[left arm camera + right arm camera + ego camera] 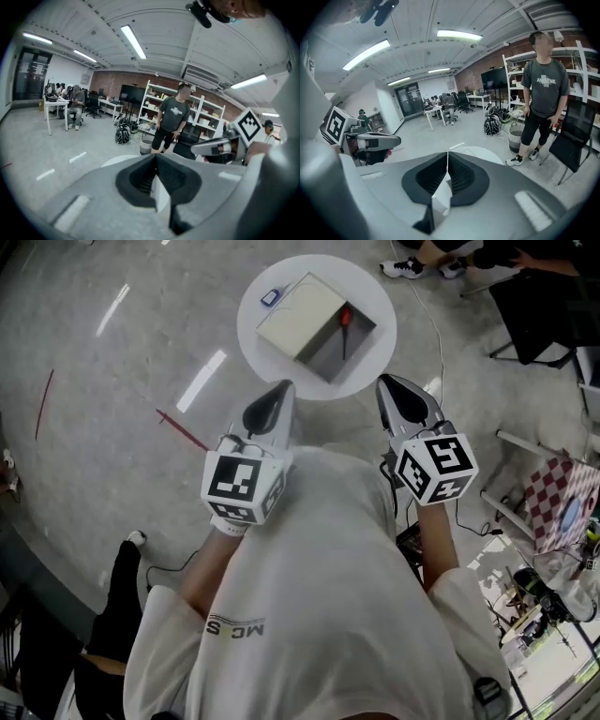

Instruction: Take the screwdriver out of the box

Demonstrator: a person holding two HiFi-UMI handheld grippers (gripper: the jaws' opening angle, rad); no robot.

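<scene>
In the head view an open box (314,324) stands on a round white table (253,334), its beige lid laid back to the left. A red-handled screwdriver (345,322) lies inside the grey box. My left gripper (281,386) and right gripper (385,382) hover side by side short of the table's near edge, both shut and empty. In the left gripper view the left gripper (156,155) has its jaw tips meeting, and likewise the right gripper (448,153) in the right gripper view. Neither gripper view shows the screwdriver.
A small blue object (270,297) lies on the table left of the box. A person in a grey T-shirt (543,93) stands beyond the table, with shoes (408,266) near its far side. A dark chair (544,306) is at the right, and a red line (183,430) marks the floor.
</scene>
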